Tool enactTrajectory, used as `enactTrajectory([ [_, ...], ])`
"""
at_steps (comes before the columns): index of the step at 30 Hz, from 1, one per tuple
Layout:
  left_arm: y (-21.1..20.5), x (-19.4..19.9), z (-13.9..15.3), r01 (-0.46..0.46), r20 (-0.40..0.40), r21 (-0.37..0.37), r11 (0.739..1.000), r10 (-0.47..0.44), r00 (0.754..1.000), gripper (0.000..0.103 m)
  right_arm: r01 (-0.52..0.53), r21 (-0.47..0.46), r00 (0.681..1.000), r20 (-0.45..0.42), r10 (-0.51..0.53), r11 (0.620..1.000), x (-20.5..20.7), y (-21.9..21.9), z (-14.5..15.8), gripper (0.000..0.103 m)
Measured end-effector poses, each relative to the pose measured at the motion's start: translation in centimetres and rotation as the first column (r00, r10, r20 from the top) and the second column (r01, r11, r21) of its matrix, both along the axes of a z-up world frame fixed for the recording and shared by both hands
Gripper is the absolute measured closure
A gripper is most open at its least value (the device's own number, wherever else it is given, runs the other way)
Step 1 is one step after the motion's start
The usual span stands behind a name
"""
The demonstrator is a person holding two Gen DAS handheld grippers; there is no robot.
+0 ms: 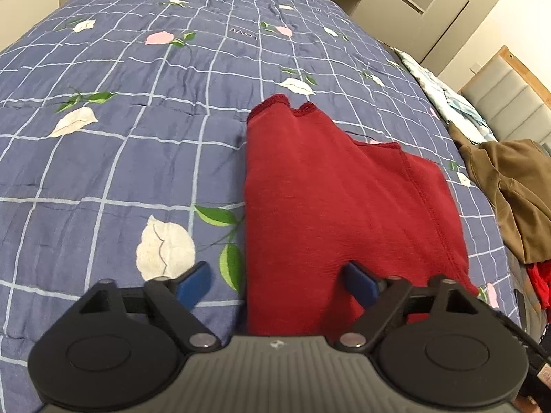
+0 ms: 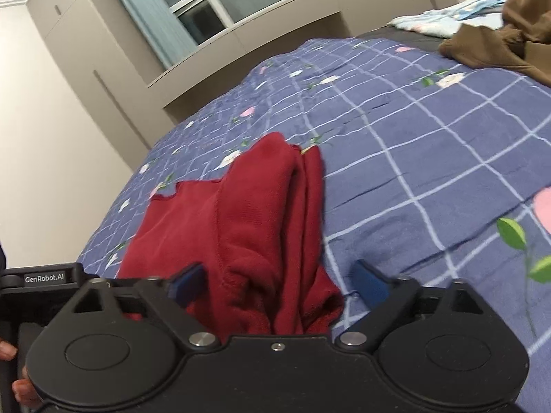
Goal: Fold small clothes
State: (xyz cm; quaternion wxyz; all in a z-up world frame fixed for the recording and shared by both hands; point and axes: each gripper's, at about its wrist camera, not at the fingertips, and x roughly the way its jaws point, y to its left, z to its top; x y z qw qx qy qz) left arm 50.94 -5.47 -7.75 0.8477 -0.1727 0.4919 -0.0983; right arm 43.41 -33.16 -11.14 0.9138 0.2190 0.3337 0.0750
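Note:
A dark red knit garment (image 1: 327, 189) lies folded lengthwise on the blue checked floral bedspread (image 1: 137, 137), its hemmed edges pointing away from me. My left gripper (image 1: 277, 285) hovers over its near end with jaws wide apart; the left pad is above bedspread, the right pad above red cloth, neither pressing. In the right wrist view the same garment (image 2: 248, 213) shows as a bunched ridge of stacked folds. My right gripper (image 2: 279, 284) straddles its near end, jaws apart, pads clear of the cloth.
A brown garment (image 1: 516, 186) (image 2: 509, 34) lies heaped at the bed's right side, with a pale patterned cloth (image 1: 444, 93) beyond it and a bit of red fabric (image 1: 540, 285) below it. Cupboards (image 2: 51, 103) and a window (image 2: 206, 0) stand past the bed.

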Motion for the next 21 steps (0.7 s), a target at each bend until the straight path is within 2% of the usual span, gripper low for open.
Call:
enactTrajectory([
  [2, -0.2, 0.1, 0.3, 0.009, -0.011, -0.014, 1.000, -0.009, 1.000, 0.032, 0.009, 0.046, 1.000, -0.002, -0.009, 0.999, -0.4, -0.1, -0.1, 0.033],
  [3, -0.3, 0.1, 0.4, 0.016, -0.014, -0.021, 1.000, -0.016, 1.000, 0.041, 0.019, 0.053, 1.000, -0.006, -0.019, 0.998, -0.7, 0.0, -0.1, 0.039],
  [5, -0.7, 0.1, 0.7, 0.027, -0.012, -0.016, 1.000, -0.027, 1.000, 0.047, 0.023, 0.036, 1.000, -0.009, -0.023, 0.999, -1.0, 0.4, 0.0, 0.046],
  [7, -1.0, -0.1, 1.1, 0.038, -0.002, 0.006, 0.999, -0.038, 0.999, 0.060, 0.028, 0.033, 1.000, -0.004, -0.028, 0.999, -1.2, 0.6, 0.2, 0.053],
  [10, -1.4, -0.4, 1.9, 0.046, 0.013, 0.022, 0.999, -0.047, 0.999, 0.074, 0.033, 0.025, 0.999, -0.001, -0.033, 0.999, -1.3, 1.2, 0.8, 0.060],
  [16, -1.6, -1.5, 4.4, 0.066, 0.073, 0.073, 0.995, -0.071, 0.995, 0.079, 0.000, -0.043, 0.998, 0.068, 0.003, 0.999, -2.3, 3.3, 3.6, 0.065],
  [21, 0.4, -3.3, 6.9, 0.040, 0.119, 0.101, 0.994, -0.052, 0.992, 0.080, -0.056, -0.071, 0.991, 0.120, 0.064, 0.996, -3.6, 6.2, 5.6, 0.065],
])
